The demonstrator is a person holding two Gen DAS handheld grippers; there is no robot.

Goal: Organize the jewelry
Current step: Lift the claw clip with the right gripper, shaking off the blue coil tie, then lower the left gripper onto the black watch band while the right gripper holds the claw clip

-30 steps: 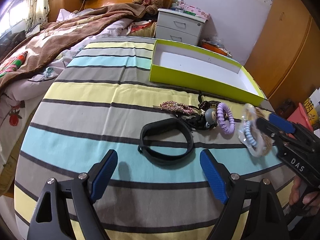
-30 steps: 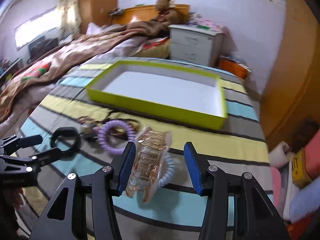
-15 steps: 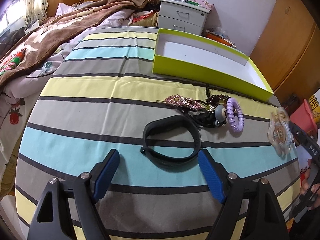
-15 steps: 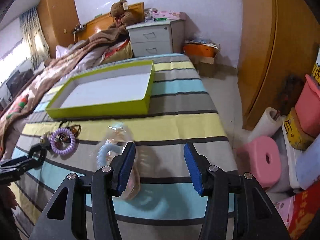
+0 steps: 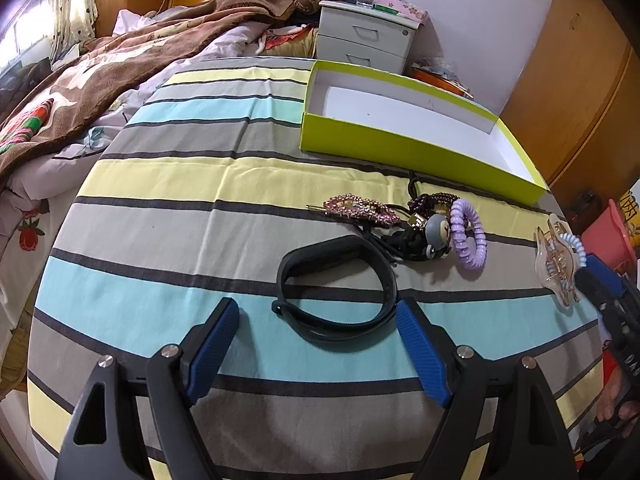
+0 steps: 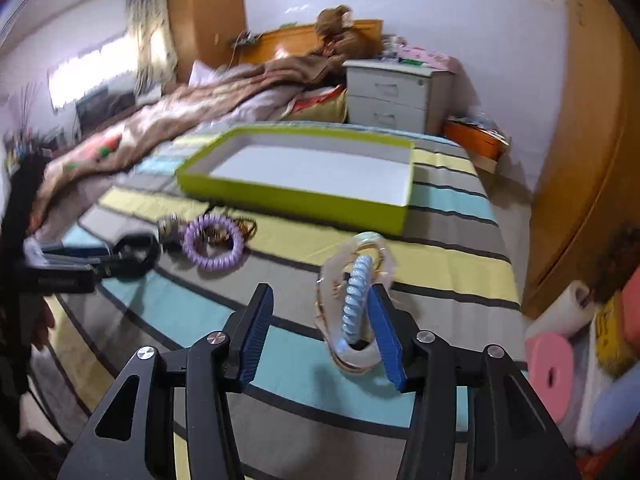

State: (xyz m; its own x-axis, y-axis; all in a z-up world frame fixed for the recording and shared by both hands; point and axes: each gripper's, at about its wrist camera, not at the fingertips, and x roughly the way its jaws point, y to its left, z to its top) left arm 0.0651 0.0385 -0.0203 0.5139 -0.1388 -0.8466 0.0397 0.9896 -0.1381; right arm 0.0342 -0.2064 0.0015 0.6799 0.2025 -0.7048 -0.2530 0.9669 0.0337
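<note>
Now the right gripper (image 6: 320, 334), jaws just closing with the clear claw clip (image 6: 352, 312) between them but gripping nothing yet, should centre before squeezing near the green box (image 6: 296, 196); the left gripper (image 5: 320, 350) stays open.

Each handheld gripper is built from matte black plastic. The left gripper (image 5: 316, 344) and the right gripper (image 6: 320, 336) share one design: two angular arms with triangular cut-outs, each ending in a finger faced with a ribbed blue pad (image 5: 212, 350). Round silver screw heads (image 6: 218, 337) mark the pivots on each arm. Seen from the left wrist camera, the right gripper's body carries white lettering (image 5: 632, 364), only partly legible. Bare fingers (image 5: 612, 404) wrap the black handle.
</note>
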